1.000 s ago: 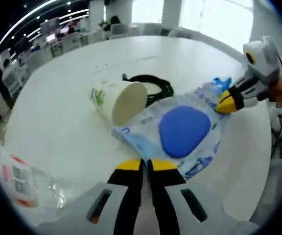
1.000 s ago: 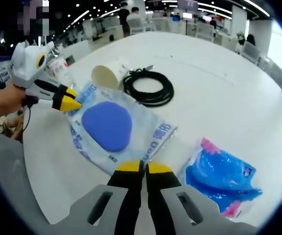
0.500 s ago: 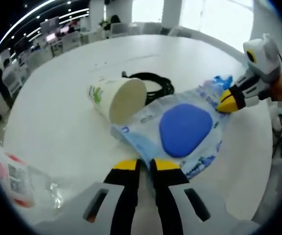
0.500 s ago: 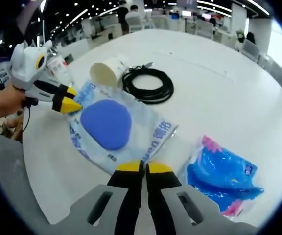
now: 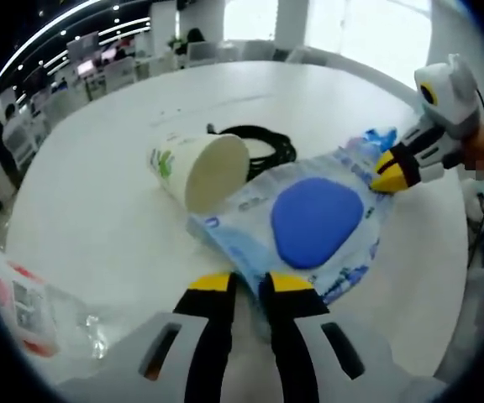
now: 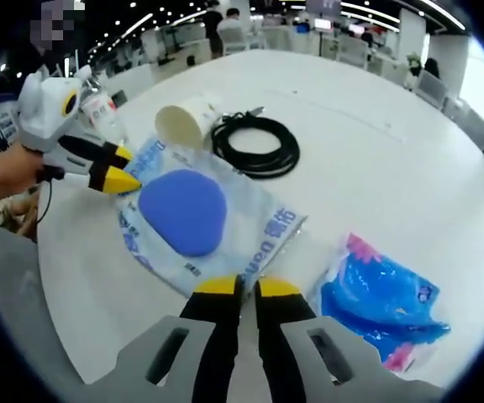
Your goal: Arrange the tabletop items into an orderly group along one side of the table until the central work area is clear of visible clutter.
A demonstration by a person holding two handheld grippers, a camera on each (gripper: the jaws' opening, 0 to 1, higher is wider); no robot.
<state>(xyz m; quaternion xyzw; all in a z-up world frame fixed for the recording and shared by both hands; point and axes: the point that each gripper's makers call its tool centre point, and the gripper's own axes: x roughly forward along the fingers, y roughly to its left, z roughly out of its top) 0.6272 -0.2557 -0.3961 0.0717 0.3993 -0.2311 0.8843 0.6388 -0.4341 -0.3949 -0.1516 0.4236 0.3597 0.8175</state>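
A clear packet (image 5: pixel 242 206) with a blue oval pad inside lies flat on the white table (image 5: pixel 107 193). My left gripper (image 5: pixel 250 284) is at its near edge, jaws parted, with the packet's corner lying between them. My right gripper (image 6: pixel 249 287) is at the opposite edge of the packet (image 6: pixel 263 227), its jaws only a slit apart on that edge. The left gripper (image 6: pixel 124 168) and the right gripper (image 5: pixel 386 175) each appear across the packet in the other's view. A paper cup (image 5: pixel 200 168) lies on its side next to a black cable coil (image 5: pixel 267 143).
A blue plastic bag (image 6: pixel 381 302) lies to the right of my right gripper. A crumpled clear bottle (image 5: pixel 28 311) with a red label sits near the table edge by my left gripper. Office desks and chairs stand beyond the table.
The left gripper's jaws have spread steadily apart. The right gripper's jaws have parted very slightly. The packet, cup and cable have stayed in place.
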